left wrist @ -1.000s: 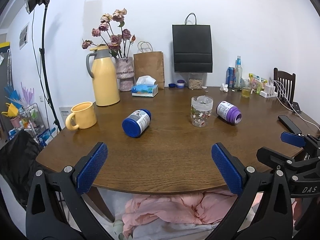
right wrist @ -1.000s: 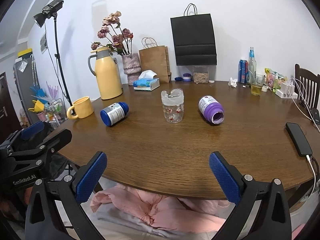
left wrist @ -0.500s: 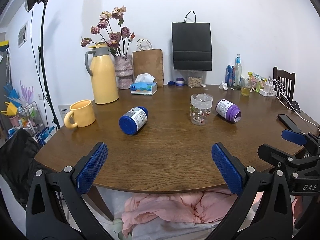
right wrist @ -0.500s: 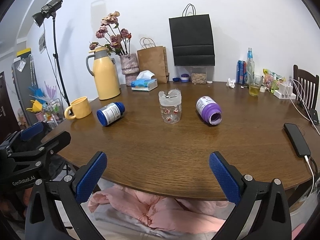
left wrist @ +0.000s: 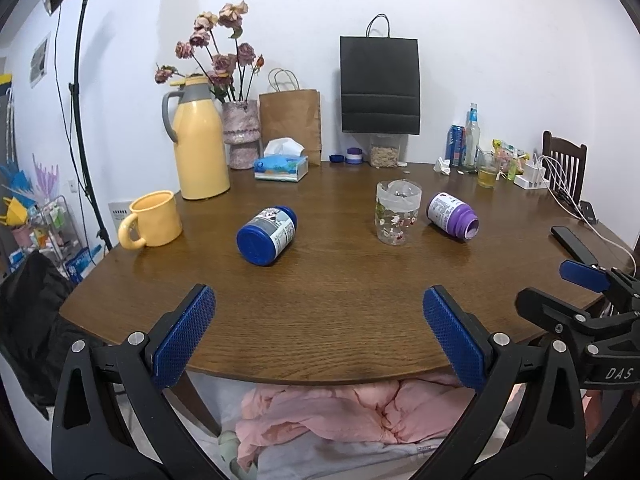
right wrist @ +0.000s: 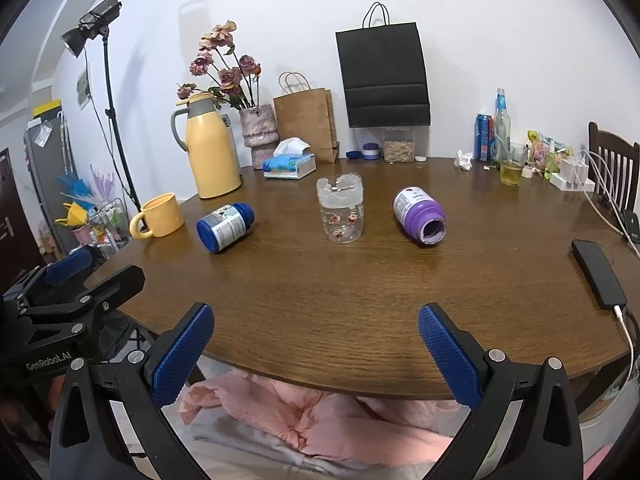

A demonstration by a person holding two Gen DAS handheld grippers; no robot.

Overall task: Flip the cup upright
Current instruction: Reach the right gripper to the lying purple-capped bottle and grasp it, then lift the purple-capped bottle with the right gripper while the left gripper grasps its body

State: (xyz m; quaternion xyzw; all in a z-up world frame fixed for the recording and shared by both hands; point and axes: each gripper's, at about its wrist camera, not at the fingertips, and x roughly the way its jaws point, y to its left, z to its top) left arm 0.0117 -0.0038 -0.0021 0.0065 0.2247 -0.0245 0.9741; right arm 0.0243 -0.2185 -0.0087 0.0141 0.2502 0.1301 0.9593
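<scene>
Currently both grippers hover at the near edge of the round brown wooden table (left wrist: 340,312), each spread wide with nothing between its blue-padded fingers. In the left wrist view the left gripper (left wrist: 318,334) fills the lower part of the frame, and part of the right gripper shows at the lower right edge. In the right wrist view the right gripper (right wrist: 316,344) sits at the bottom, with the left one at the lower left.

The clear patterned plastic cup (right wrist: 341,208) stands just above the centre of the right view; it appears to rest mouth down, though the transparent plastic makes that hard to confirm. It touches neither gripper and is well apart from both.

To its right lies a purple bottle on its side (right wrist: 420,215), open mouth toward the camera. To its left lies a blue-capped white-labelled bottle on its side (right wrist: 226,227), and further left a yellow mug (right wrist: 160,216) stands upright. A tall yellow thermos jug (right wrist: 212,152) stands in the upper left, beside a pink vase of dried roses (right wrist: 259,134). A black phone (right wrist: 598,274) lies at the right edge of the table
</scene>
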